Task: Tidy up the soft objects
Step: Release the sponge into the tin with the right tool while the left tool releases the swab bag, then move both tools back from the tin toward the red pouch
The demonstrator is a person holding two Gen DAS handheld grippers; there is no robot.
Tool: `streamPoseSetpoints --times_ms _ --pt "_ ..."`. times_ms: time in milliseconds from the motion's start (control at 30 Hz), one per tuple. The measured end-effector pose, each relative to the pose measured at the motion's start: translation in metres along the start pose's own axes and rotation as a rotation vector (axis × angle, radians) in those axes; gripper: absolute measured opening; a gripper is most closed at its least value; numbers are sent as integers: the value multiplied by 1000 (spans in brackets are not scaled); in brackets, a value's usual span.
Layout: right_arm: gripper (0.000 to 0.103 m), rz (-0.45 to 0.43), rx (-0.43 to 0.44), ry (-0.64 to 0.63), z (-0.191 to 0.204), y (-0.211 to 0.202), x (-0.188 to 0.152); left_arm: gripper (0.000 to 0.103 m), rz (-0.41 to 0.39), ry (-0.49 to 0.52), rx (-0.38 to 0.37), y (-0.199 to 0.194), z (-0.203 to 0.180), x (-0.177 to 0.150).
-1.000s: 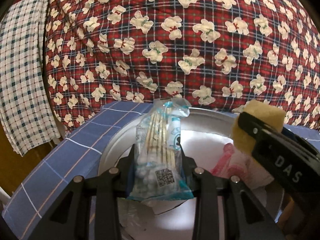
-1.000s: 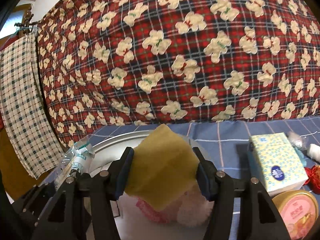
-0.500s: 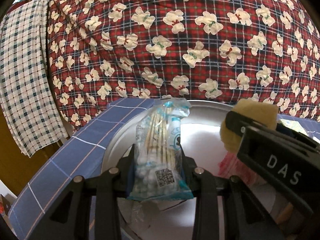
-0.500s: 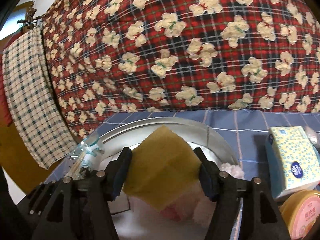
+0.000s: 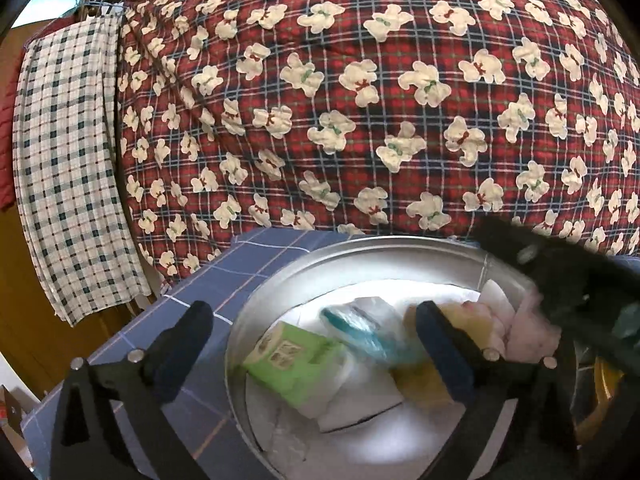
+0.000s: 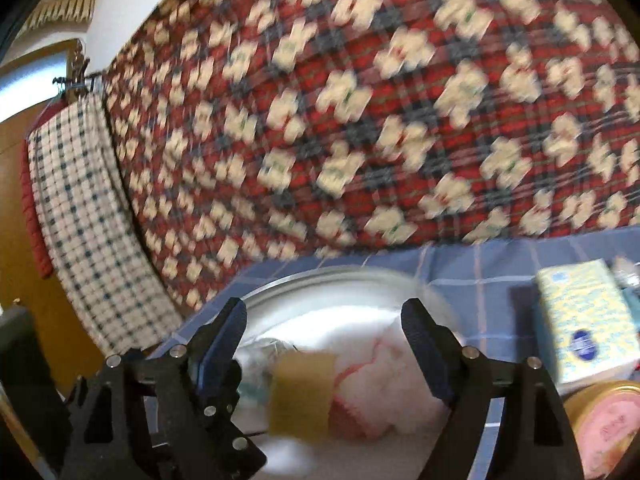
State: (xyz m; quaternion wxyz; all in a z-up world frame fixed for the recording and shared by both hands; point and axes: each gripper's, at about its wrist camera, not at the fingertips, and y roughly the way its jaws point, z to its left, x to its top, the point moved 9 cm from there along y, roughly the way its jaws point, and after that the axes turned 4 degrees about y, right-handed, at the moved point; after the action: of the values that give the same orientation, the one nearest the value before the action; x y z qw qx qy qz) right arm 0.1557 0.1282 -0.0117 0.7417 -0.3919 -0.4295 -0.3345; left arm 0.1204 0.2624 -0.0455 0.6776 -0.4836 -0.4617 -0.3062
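Observation:
A round metal basin [image 5: 360, 248] stands on the blue checked tablecloth. My left gripper [image 5: 312, 320] is open and empty above its near rim. The clear cotton swab bag [image 5: 360, 330] lies blurred in the basin beside a green pack [image 5: 288, 356] and the yellow sponge [image 5: 424, 384]. My right gripper [image 6: 324, 316] is open and empty over the basin [image 6: 320, 276]. Below it the yellow sponge [image 6: 302, 394] shows blurred against a pink and white fluffy cloth [image 6: 384, 376]. The right gripper's body shows at the right of the left wrist view [image 5: 560, 276].
A red plaid quilt with white bears [image 5: 360, 100] rises behind the table. A checked towel [image 5: 68, 168] hangs at the left. A yellow-patterned tissue pack [image 6: 584, 316] and a round pink-lidded tin [image 6: 612, 428] sit right of the basin.
Both grippers have opened. The cotton swab bag has left my left gripper and the yellow sponge has left my right gripper; both are now down in the basin. The views have tilted up.

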Motion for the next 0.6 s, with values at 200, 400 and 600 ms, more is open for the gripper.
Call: streamPoseSetpoints --times_ms 200,400,600 --pt "95 -202 -211 -88 -18 -33 16 102 -30 -32 10 -4 6 2" --pt "95 -208 -253 -100 -28 -36 15 102 -49 2 11 -7 -4 2" --pt "95 -251 -310 -164 -30 -45 13 103 -93 9 4 -16 -9 6"
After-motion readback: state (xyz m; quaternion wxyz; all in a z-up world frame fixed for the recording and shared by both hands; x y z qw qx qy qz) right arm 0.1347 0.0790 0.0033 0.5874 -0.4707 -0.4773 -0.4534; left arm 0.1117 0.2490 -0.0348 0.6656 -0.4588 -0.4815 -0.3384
